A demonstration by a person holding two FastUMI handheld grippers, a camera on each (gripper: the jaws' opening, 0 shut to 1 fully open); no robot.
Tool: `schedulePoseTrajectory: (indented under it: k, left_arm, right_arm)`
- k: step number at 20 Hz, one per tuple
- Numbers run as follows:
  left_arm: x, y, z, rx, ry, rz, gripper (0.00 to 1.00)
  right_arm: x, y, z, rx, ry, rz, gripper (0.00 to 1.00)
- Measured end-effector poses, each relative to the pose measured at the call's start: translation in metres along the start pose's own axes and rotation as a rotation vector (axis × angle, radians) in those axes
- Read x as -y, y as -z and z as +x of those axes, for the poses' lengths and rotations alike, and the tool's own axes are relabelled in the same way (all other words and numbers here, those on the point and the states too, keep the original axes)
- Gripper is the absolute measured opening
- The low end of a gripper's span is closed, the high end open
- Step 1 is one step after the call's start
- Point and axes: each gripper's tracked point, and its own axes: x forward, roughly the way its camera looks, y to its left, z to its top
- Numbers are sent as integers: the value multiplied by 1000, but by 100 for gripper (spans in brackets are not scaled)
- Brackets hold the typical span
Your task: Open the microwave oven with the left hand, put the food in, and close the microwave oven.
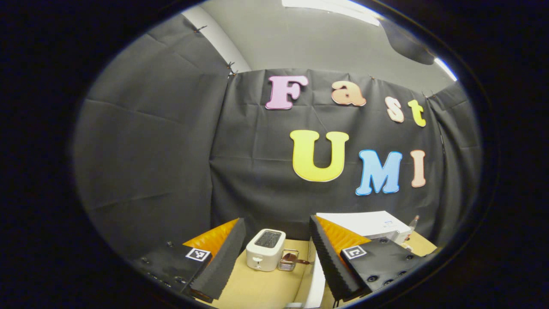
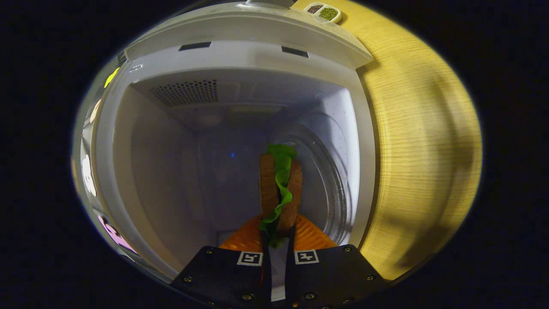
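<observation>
In the right gripper view, the right gripper (image 2: 278, 234) has its fingers closed on a sandwich (image 2: 281, 193) of two brown slices with a leaf of green lettuce between them; both fingers press its lower end, one on each side. The sandwich is held on edge inside the open cavity of the white microwave oven (image 2: 240, 56), just beside the round glass turntable (image 2: 326, 184). This view is rolled, so the turntable and the cavity floor appear on the right. A perforated vent panel (image 2: 184, 91) sits on the cavity wall toward the top of the view. Beyond the oven's frame lies the light wooden table (image 2: 420, 141), and at its far end stands a small white dish with dark and green seasonings (image 2: 323, 11).

In the left gripper view, the left gripper (image 1: 278, 253) is raised with its fingers spread wide apart and holding nothing. Between them, farther off on the table, stand a white toaster (image 1: 265, 249) and, just right of it, a small wire rack (image 1: 288, 260). The microwave oven's white top shows at the right, behind the right-hand finger.
</observation>
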Motion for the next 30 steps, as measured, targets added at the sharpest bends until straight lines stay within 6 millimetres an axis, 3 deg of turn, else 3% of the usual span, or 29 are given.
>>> schedulePoseTrajectory:
  k: [2, 4, 6, 7, 8, 9, 15, 17, 20, 22, 23, 26, 30]
  left_arm:
    - [1, -3, 2, 8, 4, 11, 95]
    - [12, -4, 7, 13, 24, 16, 99]
    - [21, -7, 12, 24, 46, 22, 98]
    - [27, -6, 15, 26, 58, 21, 98]
    - [34, -6, 16, 28, 71, 17, 96]
    - [40, -7, 17, 31, 85, 13, 96]
    - [80, -5, 22, 49, 161, 20, 99]
    - [91, 0, 25, 51, 175, 39, 95]
    - [105, 7, 28, 41, 195, 54, 95]
    - [114, 19, 33, 31, 206, 77, 96]
    - [116, 24, 35, 28, 207, 88, 93]
    - [131, 38, 37, 4, 225, 86, 96]
    - [150, 52, 36, -8, 251, 88, 95]
  right_arm:
    - [-2, -3, -3, 2, 5, -24, 16]
    - [6, 1, -12, -43, 48, -88, 31]
    - [7, 4, -20, -81, 35, -105, 52]
    - [4, 2, -26, -89, 24, -108, 75]
    - [6, 0, -33, -100, 39, -135, 75]
    - [7, -3, -41, -115, 47, -169, 94]
    - [11, -15, -100, -208, 24, -519, 94]
    - [10, -18, -121, -247, -2, -632, 95]
    - [1, -28, -160, -291, -33, -782, 94]
    - [-17, -34, -192, -322, -97, -862, 94]
    - [-21, -40, -204, -331, -108, -895, 94]
    - [-44, -79, -239, -268, -127, -1027, 94]
    - [-93, -132, -286, -73, -173, -1218, 94]
